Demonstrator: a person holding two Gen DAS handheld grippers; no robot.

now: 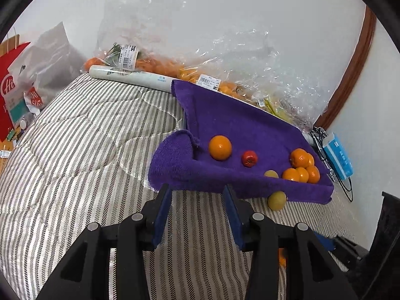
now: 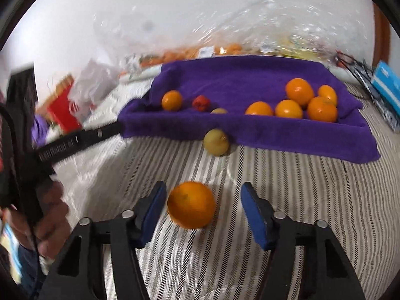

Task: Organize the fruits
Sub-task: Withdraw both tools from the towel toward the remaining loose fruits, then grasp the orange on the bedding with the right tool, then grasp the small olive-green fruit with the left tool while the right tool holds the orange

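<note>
Between my right gripper's (image 2: pixel 202 200) blue-padded fingers (image 2: pixel 255 212) sits a round orange fruit (image 2: pixel 191 208); the left pad is near its skin, the right pad well apart, so the jaws are parted and not clamped on it. My left gripper (image 1: pixel 197 200) is also parted, with nothing but grey-and-white striped bed quilt (image 1: pixel 75 150) between its pads, their tips at the front edge of a purple terry towel (image 1: pixel 237 125).

Just past the orange, a pale yellow-green fruit (image 2: pixel 216 142) rests on the quilt, touching the towel's edge. On the towel lie a lone orange (image 1: pixel 220 147), a small red fruit (image 1: pixel 249 158), another yellow-green one (image 1: pixel 271 174) and a cluster of oranges (image 1: pixel 301 166). Behind it, crinkled clear plastic bags of fruit (image 1: pixel 162 65) lean on the white wall (image 1: pixel 225 12), with a white roll (image 1: pixel 130 76) beside them.

Only my right camera, which is blurred, shows the fruit between the pads, and the hand (image 2: pixel 45 222) gripping the left tool. Only my left camera shows the red paper bag (image 1: pixel 12 87) sharply.
</note>
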